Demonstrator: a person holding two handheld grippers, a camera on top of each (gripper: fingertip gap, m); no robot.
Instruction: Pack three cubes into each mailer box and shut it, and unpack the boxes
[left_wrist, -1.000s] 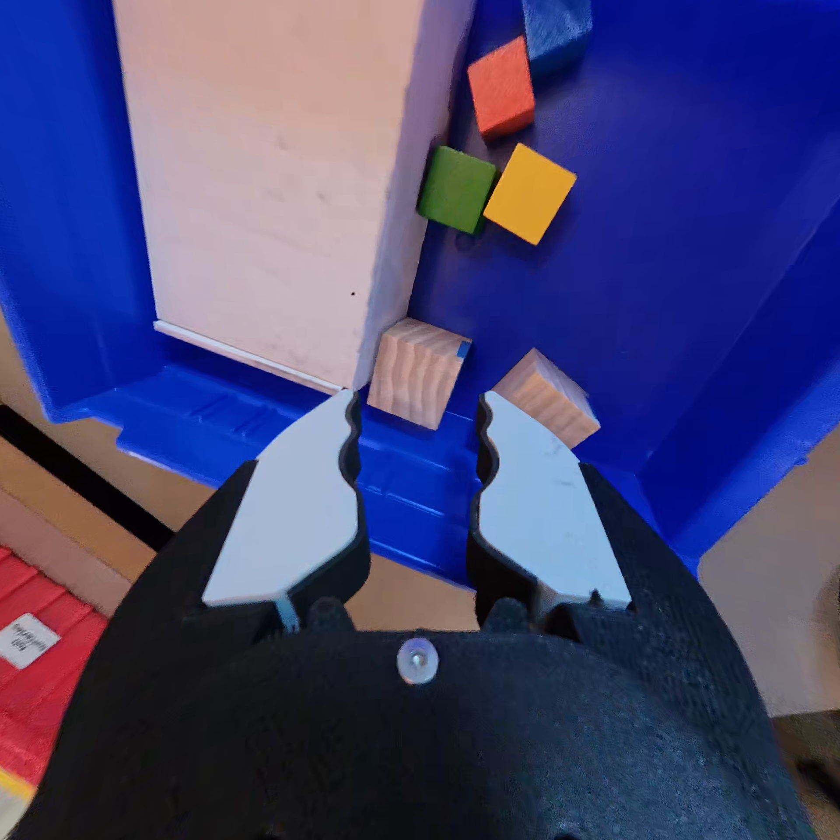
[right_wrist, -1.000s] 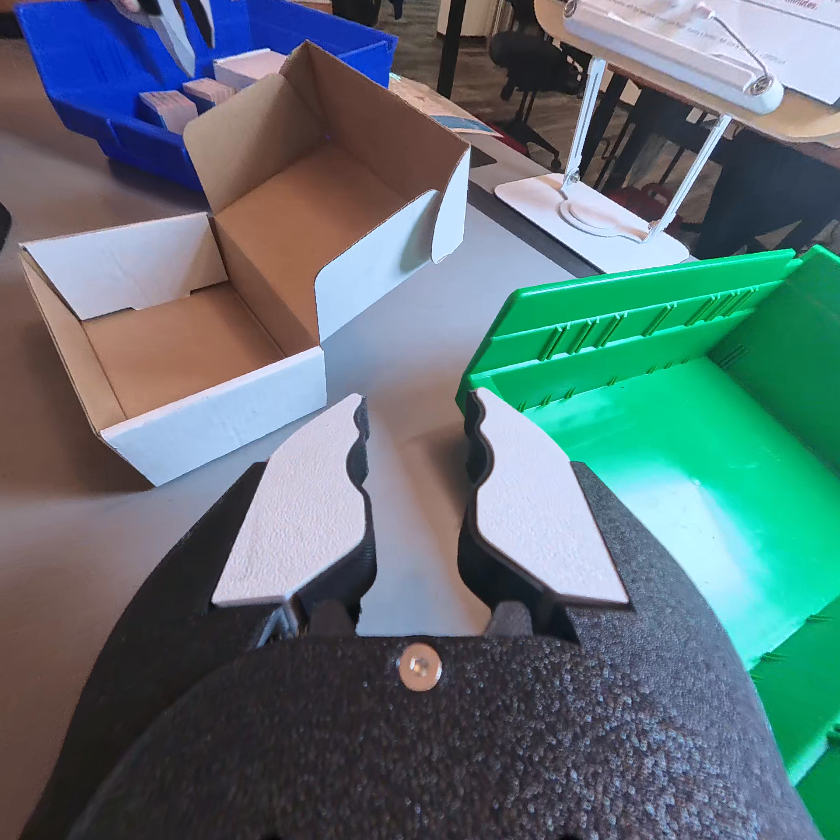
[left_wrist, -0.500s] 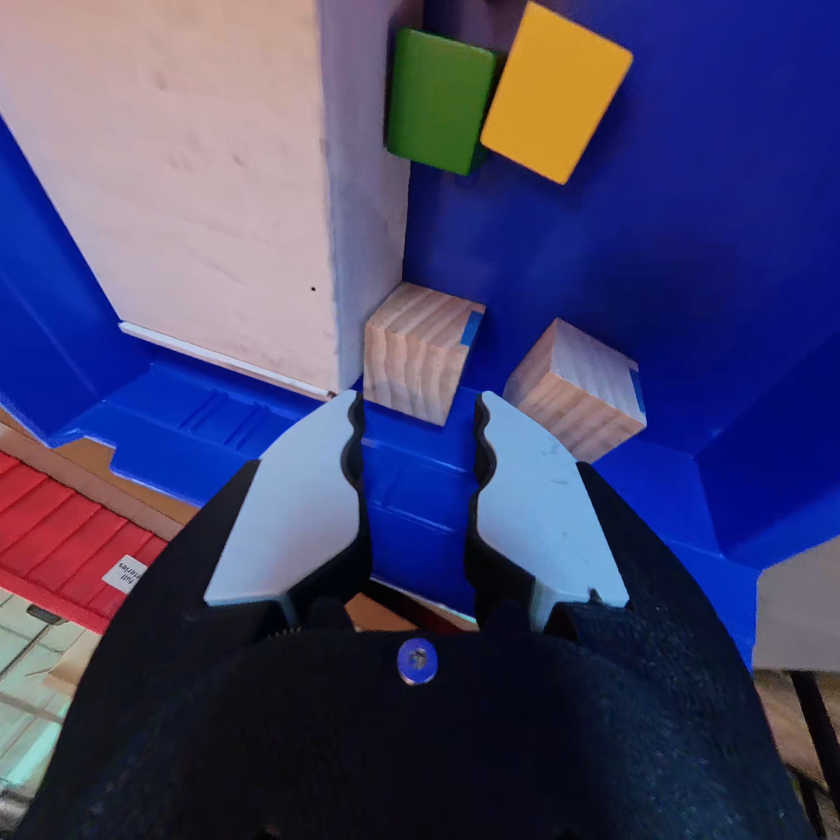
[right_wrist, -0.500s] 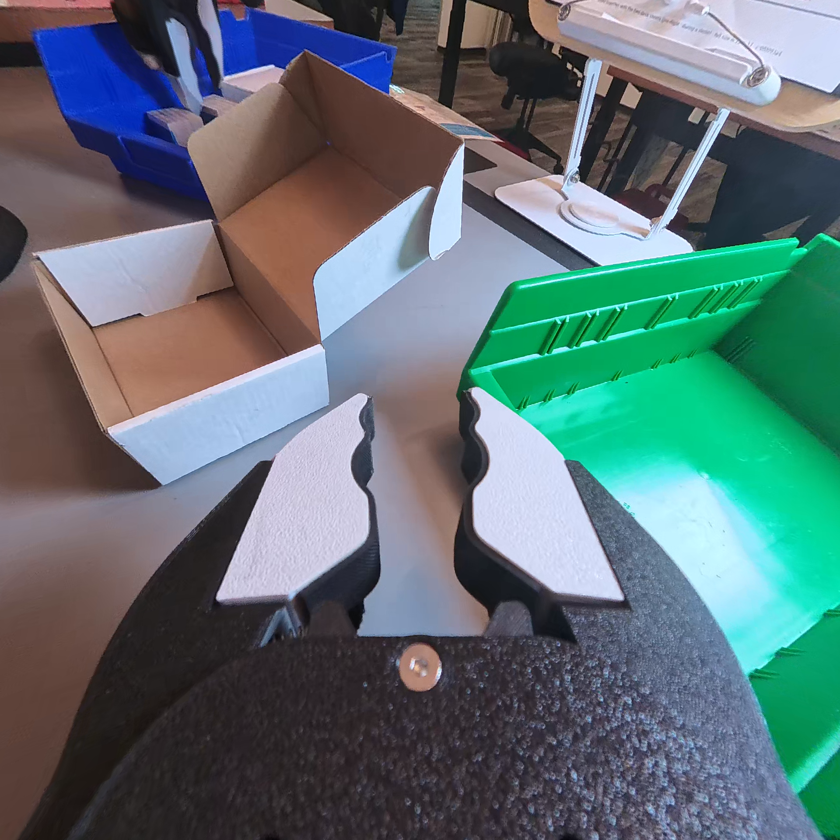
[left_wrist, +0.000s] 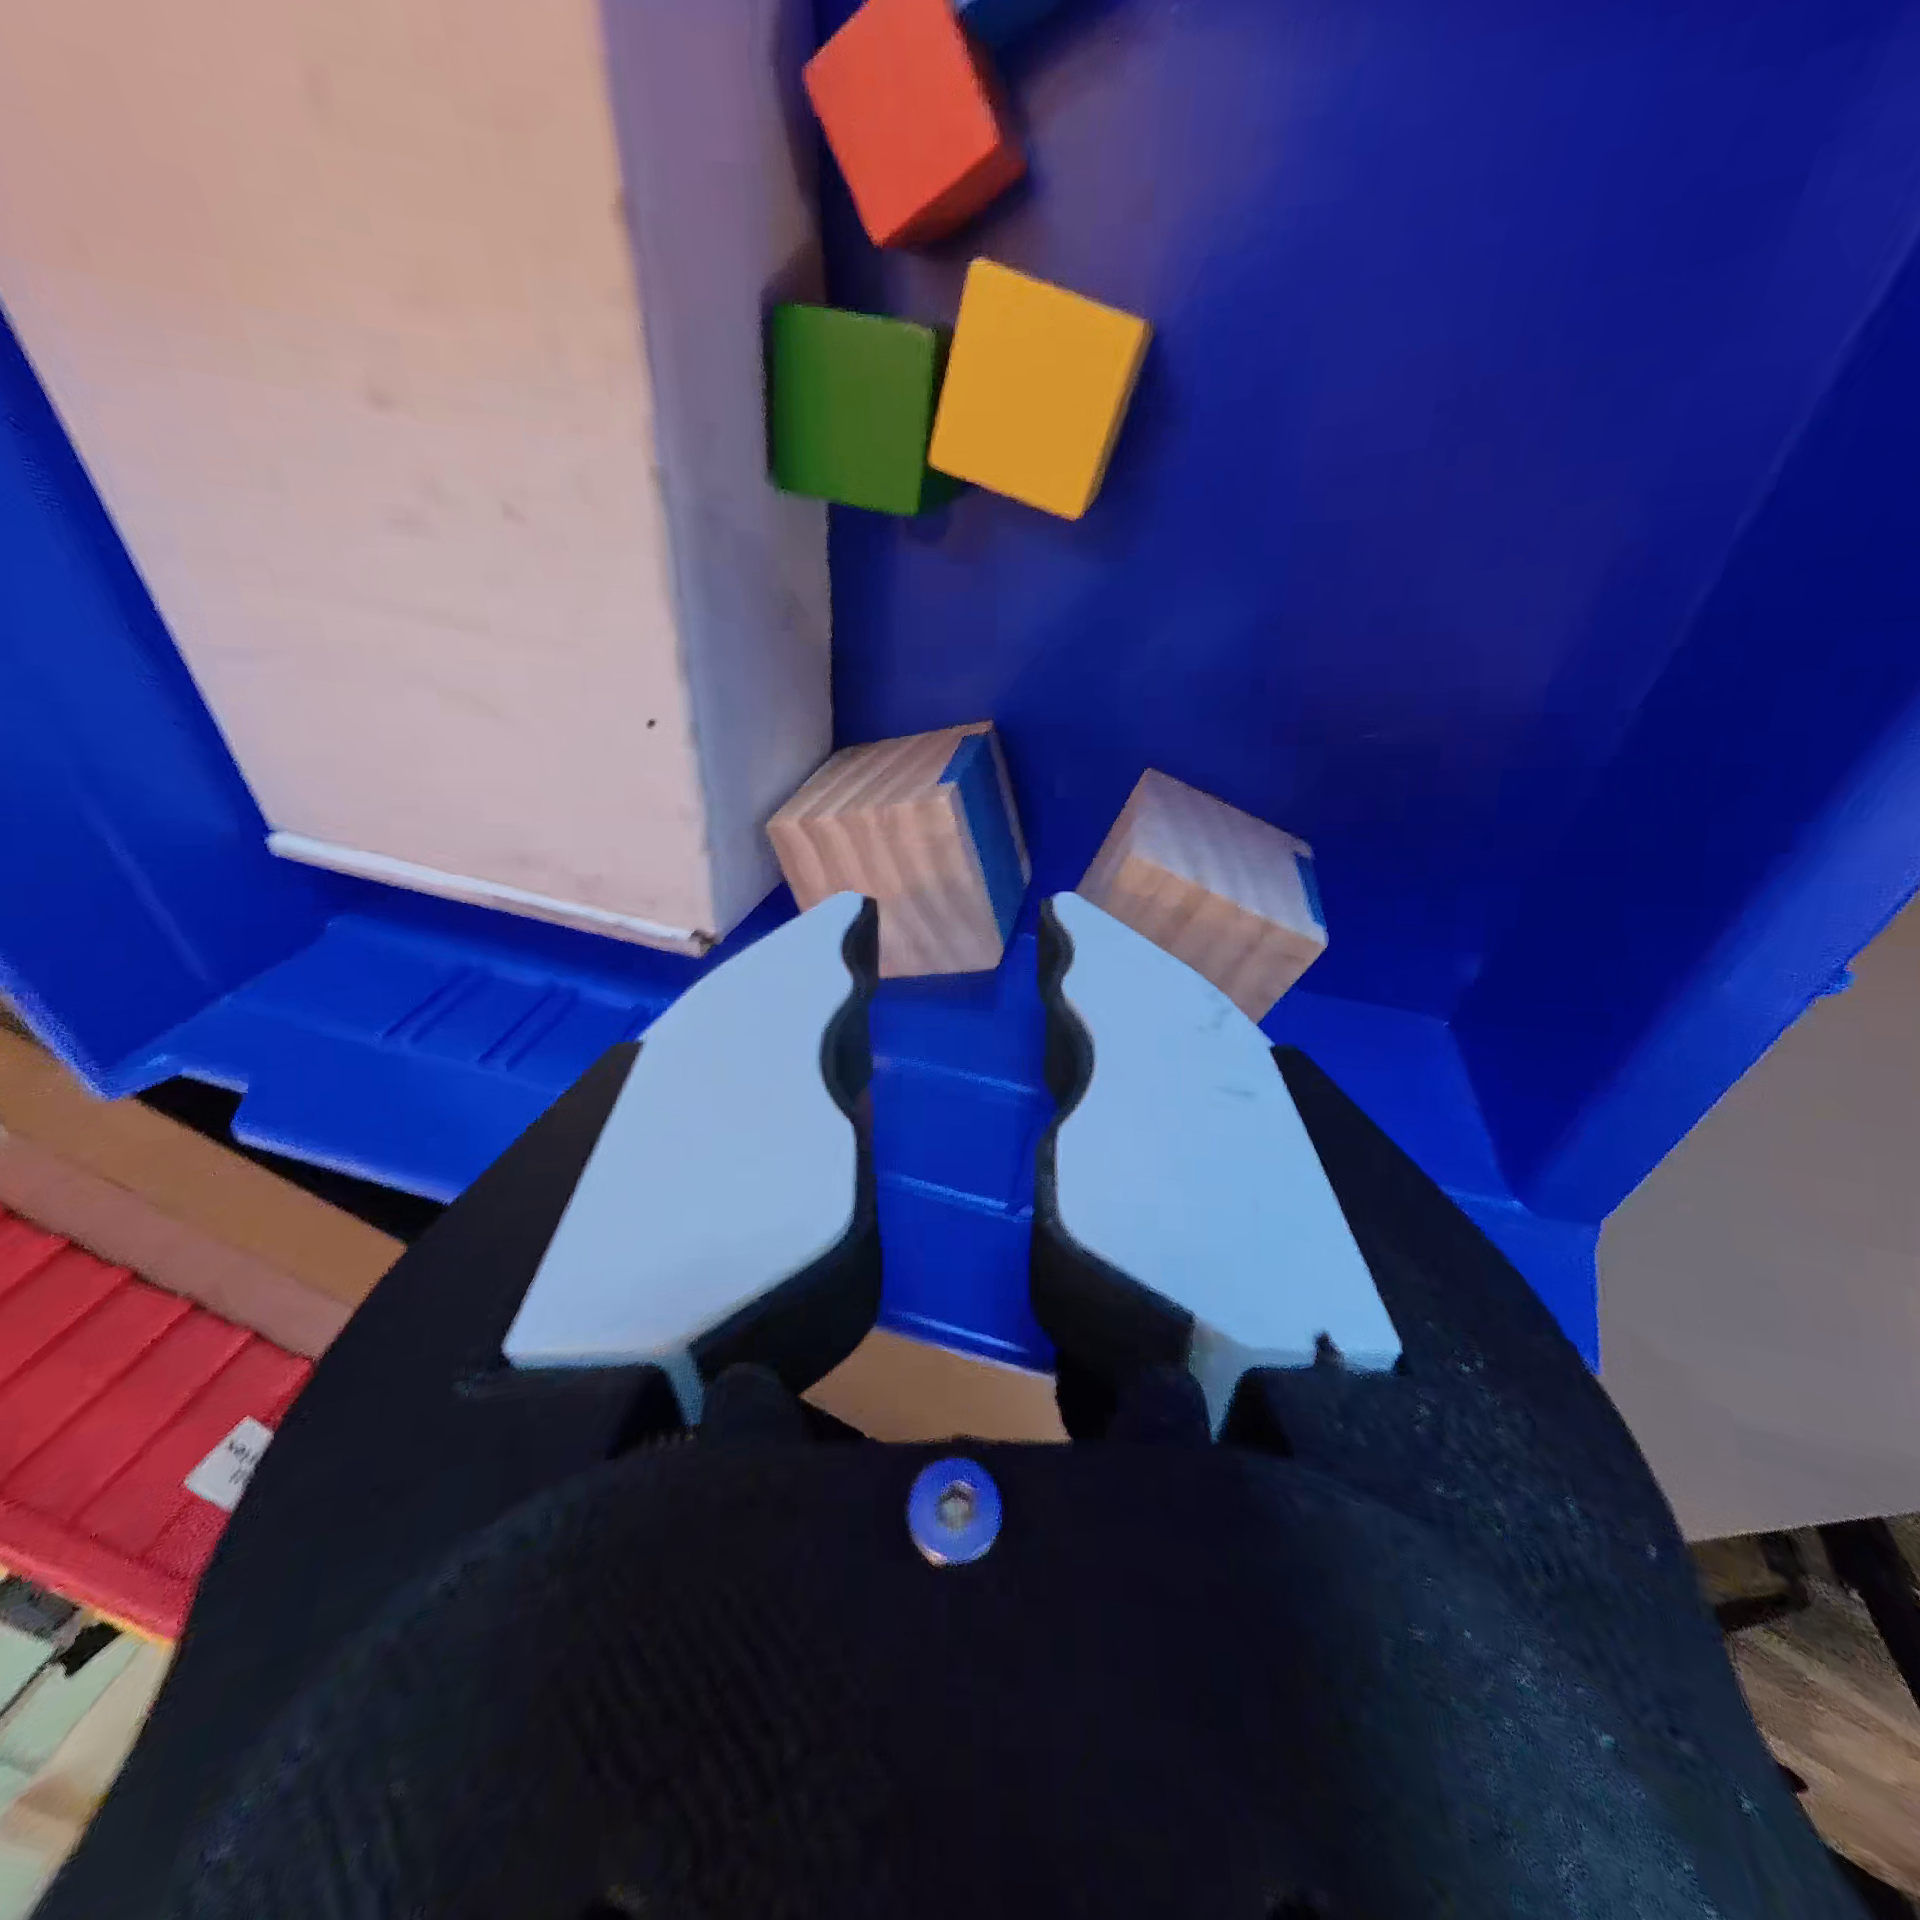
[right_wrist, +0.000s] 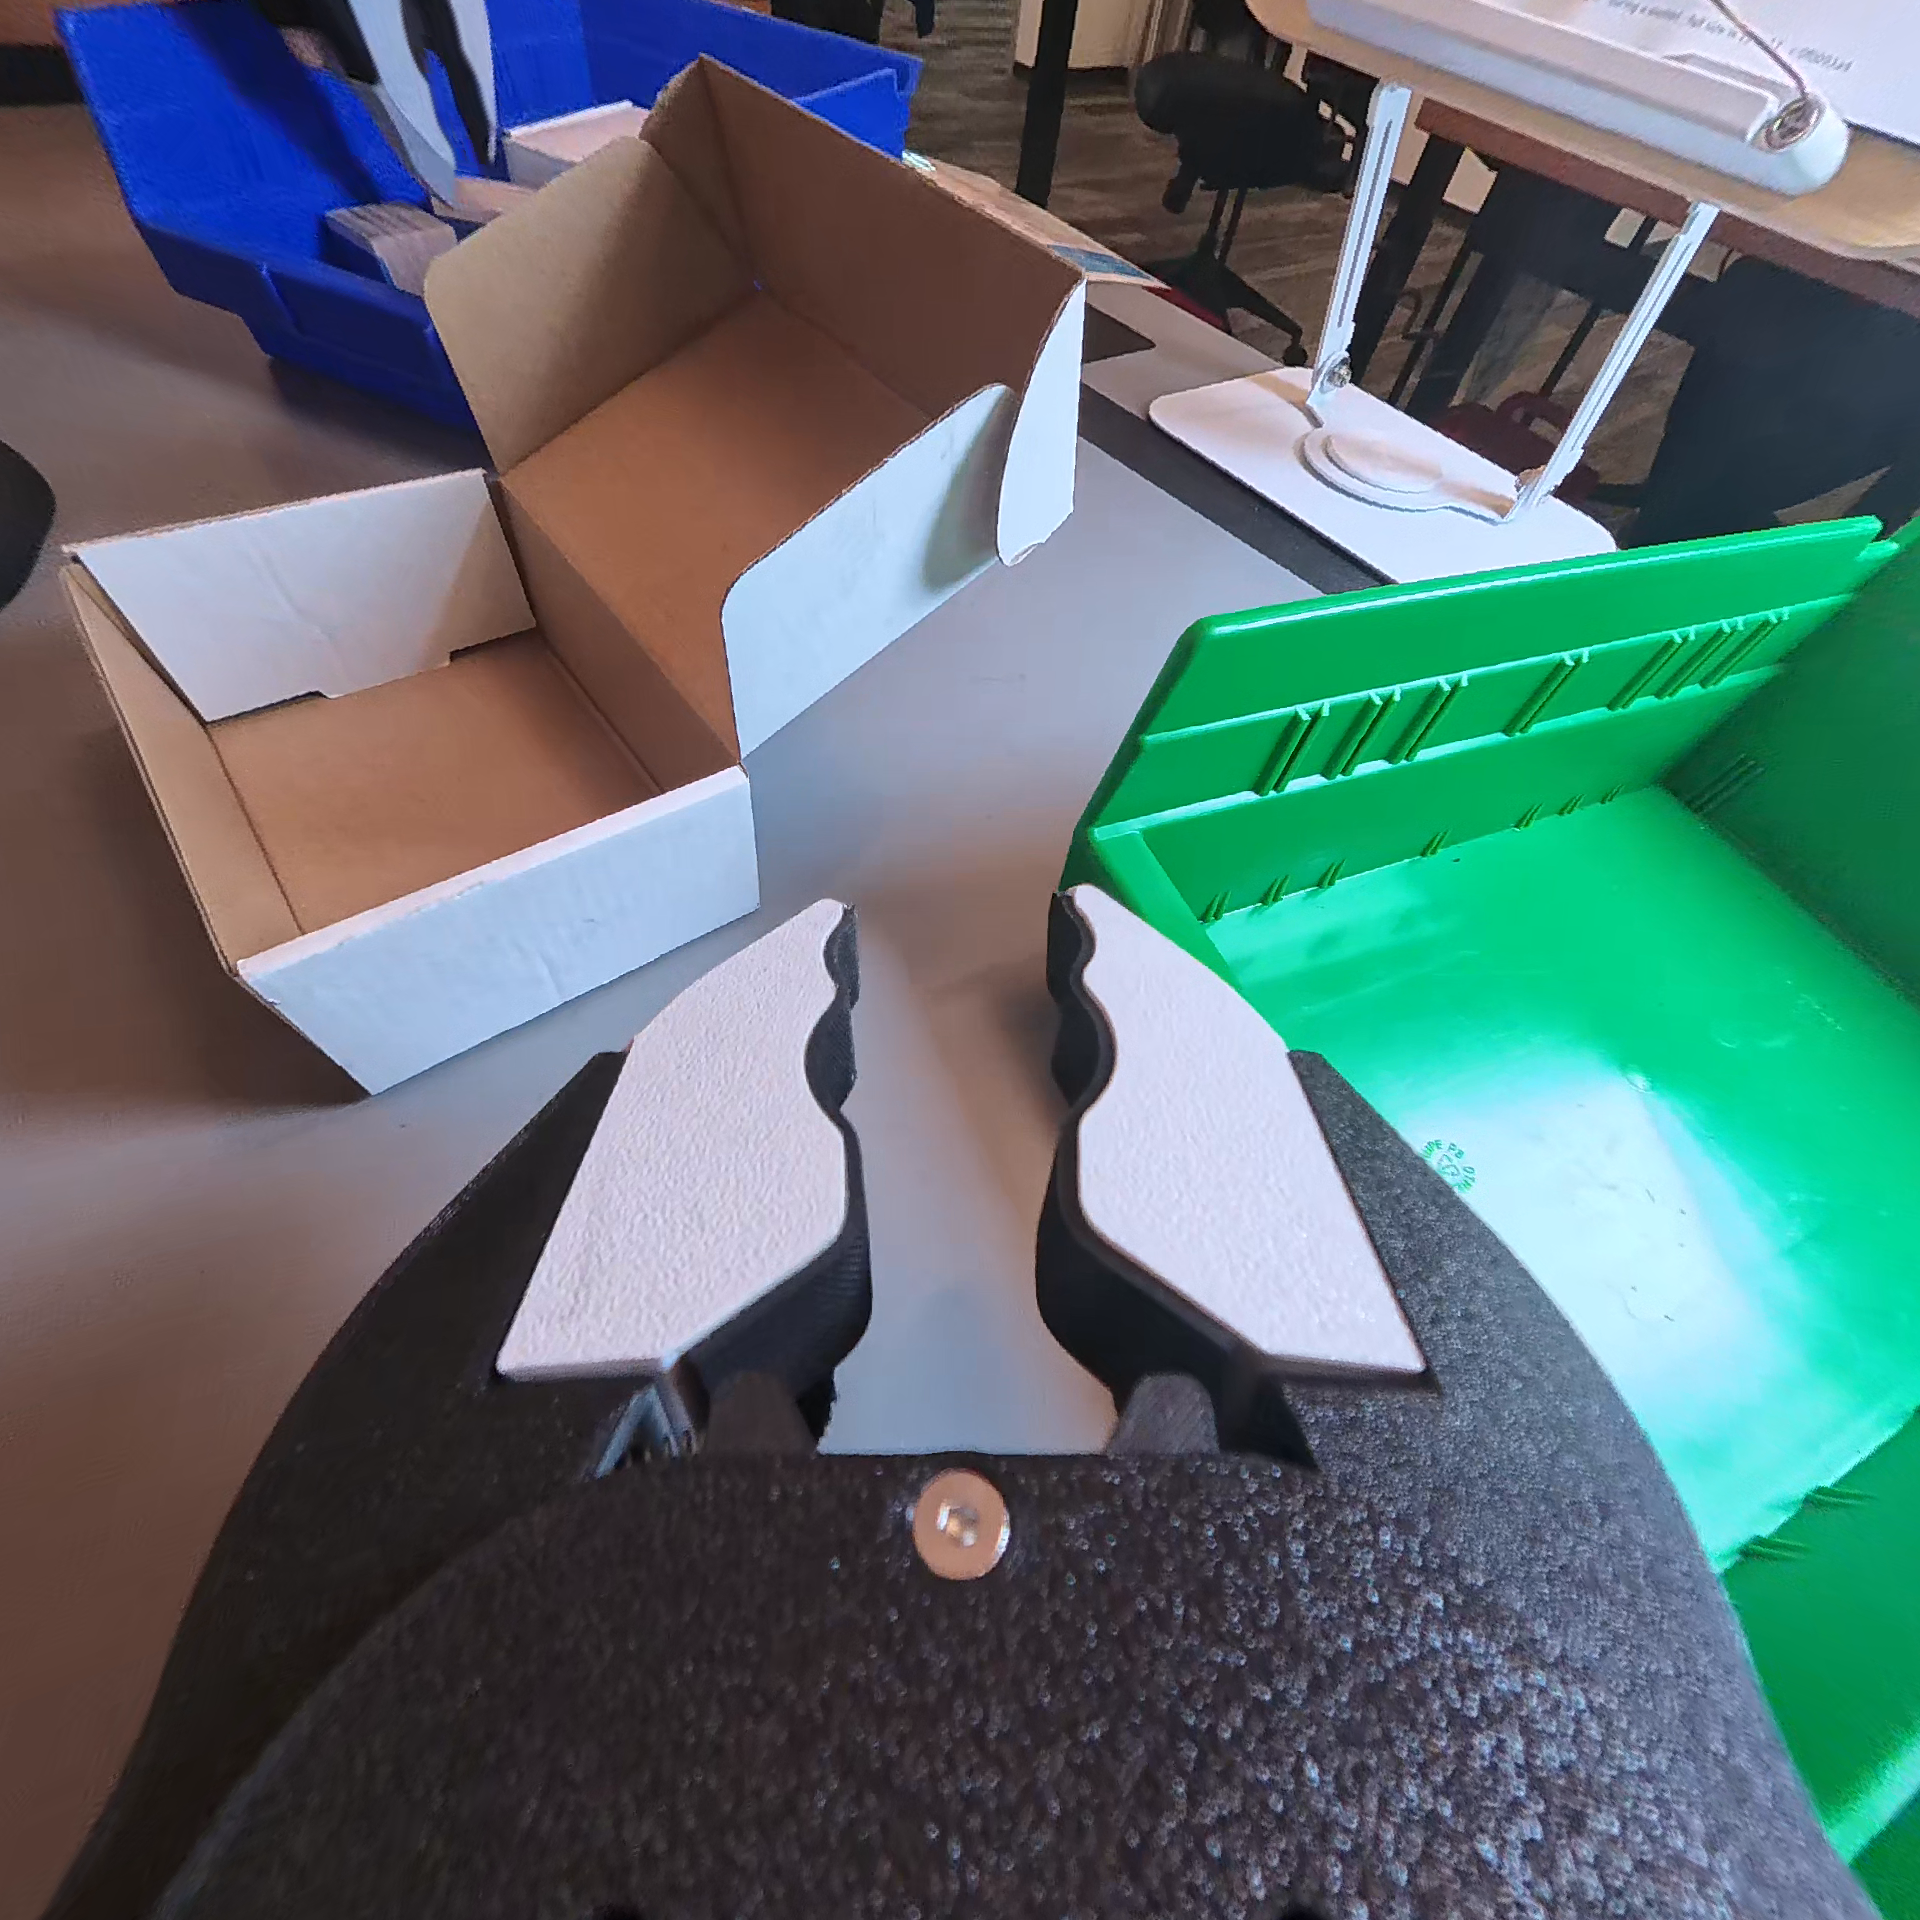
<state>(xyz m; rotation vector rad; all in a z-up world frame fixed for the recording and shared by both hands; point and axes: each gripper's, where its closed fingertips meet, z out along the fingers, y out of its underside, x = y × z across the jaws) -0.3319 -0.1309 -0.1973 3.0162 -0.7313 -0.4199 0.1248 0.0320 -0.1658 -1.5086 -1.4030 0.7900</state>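
Observation:
My left gripper (left_wrist: 951, 920) is open and empty, hovering over the near end of a blue bin (left_wrist: 1455, 520). A plain wooden cube (left_wrist: 894, 842) lies just beyond its fingertips, with a second wooden cube (left_wrist: 1210, 883) to the right. Green (left_wrist: 847, 405), yellow (left_wrist: 1034, 390) and red (left_wrist: 909, 114) cubes lie farther in. A closed white mailer box (left_wrist: 364, 416) fills the bin's left side. My right gripper (right_wrist: 951, 956) is open and empty above the grey table, between an open, empty mailer box (right_wrist: 436, 748) and a green bin (right_wrist: 1558, 987).
In the right wrist view the blue bin (right_wrist: 239, 208) stands at the far left behind the open box, with the left gripper (right_wrist: 426, 94) over it. A white lamp stand (right_wrist: 1382, 457) sits at the back right. A red bin (left_wrist: 114, 1392) lies beside the blue bin. The tips of one gripper are about 50 centimetres away from the tips of the other.
My left gripper has drawn back a little, so the red cube shows again, and its jaws have narrowed slightly toward the nearest wooden cube. My right gripper's jaws have opened a little wider.

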